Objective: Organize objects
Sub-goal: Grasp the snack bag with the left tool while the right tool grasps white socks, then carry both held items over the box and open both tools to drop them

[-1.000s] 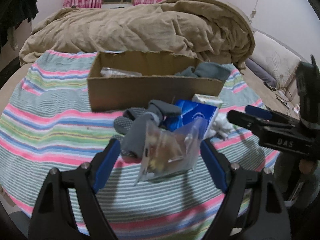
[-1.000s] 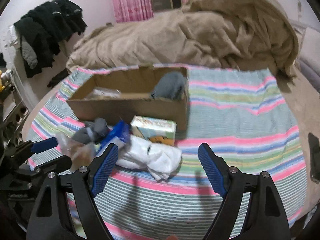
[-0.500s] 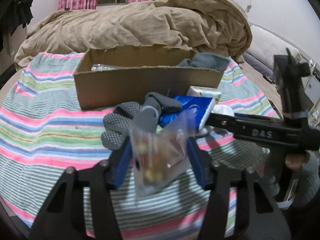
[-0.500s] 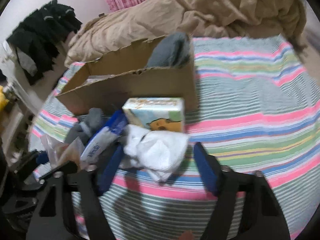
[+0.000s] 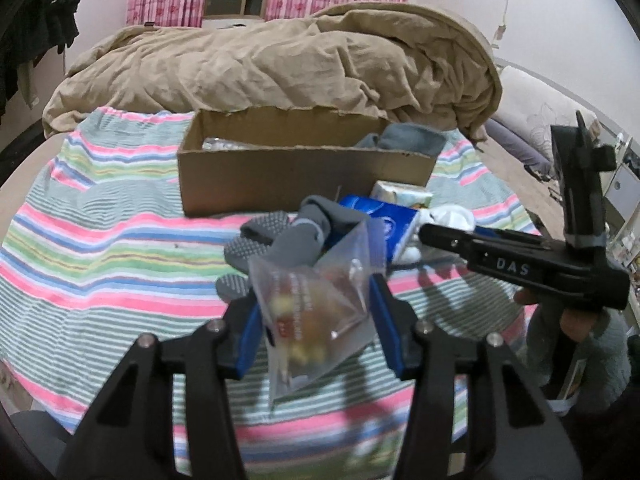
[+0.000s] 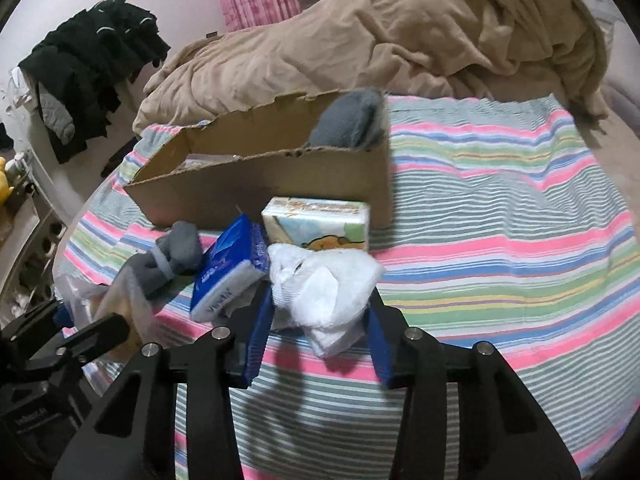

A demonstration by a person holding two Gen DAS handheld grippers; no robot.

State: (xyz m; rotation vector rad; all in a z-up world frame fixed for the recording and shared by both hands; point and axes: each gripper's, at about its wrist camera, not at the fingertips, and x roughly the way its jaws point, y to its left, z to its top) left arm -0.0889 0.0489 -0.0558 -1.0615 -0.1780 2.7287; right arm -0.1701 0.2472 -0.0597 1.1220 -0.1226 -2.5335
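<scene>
My left gripper (image 5: 314, 326) is shut on a clear plastic bag of snacks (image 5: 316, 308) and holds it above the striped blanket. My right gripper (image 6: 318, 334) is closed around a white sock bundle (image 6: 324, 284). A cardboard box (image 5: 296, 174) stands behind, with a grey cloth (image 5: 408, 140) in its right end and a clear packet at its left. In front of the box lie grey socks (image 5: 288, 240), a blue tissue pack (image 6: 228, 272) and a printed tissue pack (image 6: 318, 222). The right gripper also shows in the left wrist view (image 5: 432, 234).
A striped blanket (image 5: 100, 248) covers the bed. A bunched tan duvet (image 5: 280, 64) lies behind the box. Dark clothes (image 6: 88, 68) hang at the left wall. A pillow (image 5: 536, 108) sits at the right.
My left gripper closed on the snack bag and lifted it off the blanket. My right gripper moved forward and narrowed around the white sock bundle.
</scene>
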